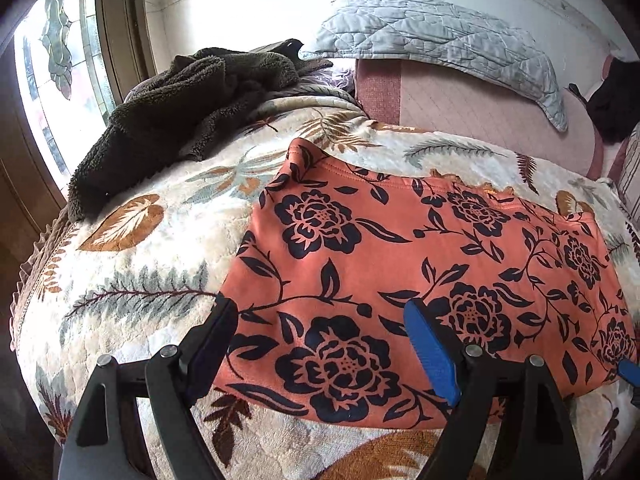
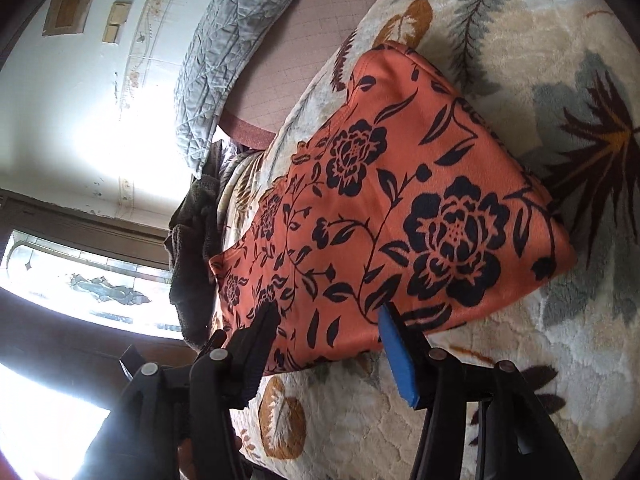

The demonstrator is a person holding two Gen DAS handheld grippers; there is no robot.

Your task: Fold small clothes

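An orange garment with a dark floral print (image 1: pixel 400 264) lies flat and folded on a leaf-patterned blanket (image 1: pixel 132 272). My left gripper (image 1: pixel 320 312) is open and empty, its black and blue fingers spread just above the garment's near left part. The garment also shows in the right wrist view (image 2: pixel 400 208). My right gripper (image 2: pixel 328 312) is open and empty over the garment's near edge. A blue tip of the right gripper (image 1: pixel 628 370) shows at the garment's right end in the left wrist view.
A dark brown fleece (image 1: pixel 176 116) lies heaped at the blanket's far left by a window (image 1: pixel 48 80). A grey quilted pillow (image 1: pixel 440 40) rests on a pink mattress (image 1: pixel 480 112) against the wall. The blanket's edge (image 1: pixel 36 280) drops off at left.
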